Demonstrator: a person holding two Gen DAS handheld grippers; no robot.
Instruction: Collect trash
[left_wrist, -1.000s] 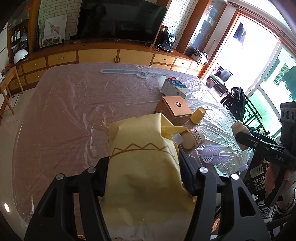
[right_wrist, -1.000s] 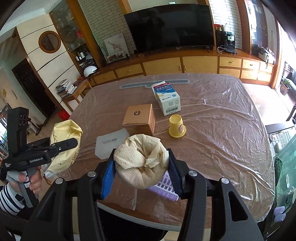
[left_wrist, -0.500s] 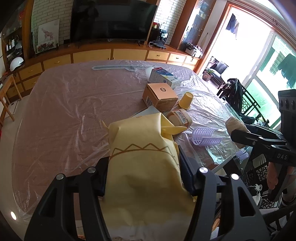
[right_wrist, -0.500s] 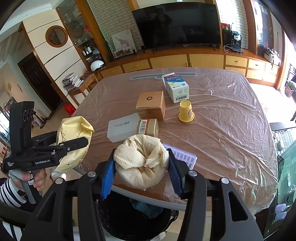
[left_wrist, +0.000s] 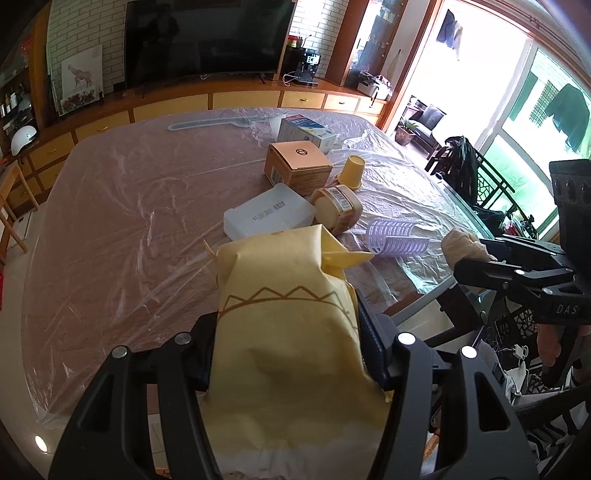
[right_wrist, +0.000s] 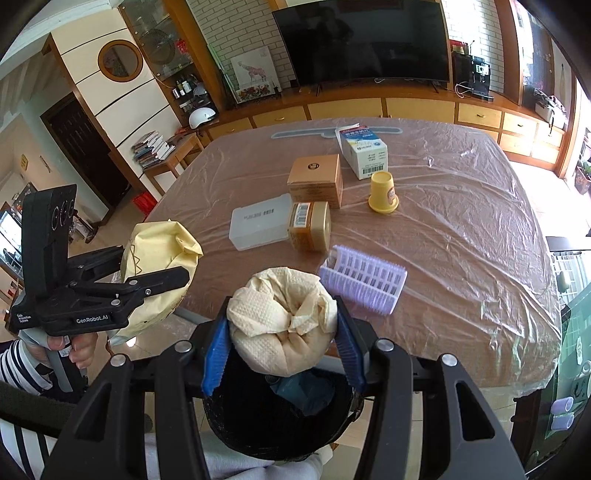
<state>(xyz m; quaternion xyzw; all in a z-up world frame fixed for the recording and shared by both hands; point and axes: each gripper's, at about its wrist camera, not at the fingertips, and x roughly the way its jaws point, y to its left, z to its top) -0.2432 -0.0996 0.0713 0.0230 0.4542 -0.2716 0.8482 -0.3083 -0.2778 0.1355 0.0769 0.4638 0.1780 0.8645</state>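
From the left wrist: clamped between the two black fingers of the left gripper (left_wrist: 288, 354), a yellow paper bag (left_wrist: 284, 332), gripped across its middle and filling the gap from pad to pad. Crumpled and puffed, matte pale yellow, printed with a brown zigzag line under a curved band; top folded into a pointed flap toward the right. Held out past the near edge of the table (left_wrist: 110, 206), which lies under wrinkled clear plastic sheeting. Beyond the bag on the sheeting: a white plastic box (left_wrist: 267, 216), a tan round tub (left_wrist: 338, 208) on its side just right of it, a brown carton (left_wrist: 297, 168), an upturned yellow cup (left_wrist: 352, 171), a blue-and-white carton (left_wrist: 306, 133), and a lilac ribbed holder (left_wrist: 397, 236) near the table's edge. At far right, the right gripper (left_wrist: 476, 254) closed on a beige wad.

From the right wrist: pinched between the blue pads (right_wrist: 216, 354), a paper towel wad (right_wrist: 282, 321), squeezed on both sides by the clenched gripper (right_wrist: 282, 354). Cream, embossed, crumpled into a ball with folds gathered at the top. Held directly above a black mesh bin (right_wrist: 258, 424), with dark blue trash visible inside. At left, the other gripper (right_wrist: 155, 273) grasping the yellow bag (right_wrist: 159, 243) beside the table's corner, in a hand (right_wrist: 70, 347) with a striped sleeve (right_wrist: 18, 365).
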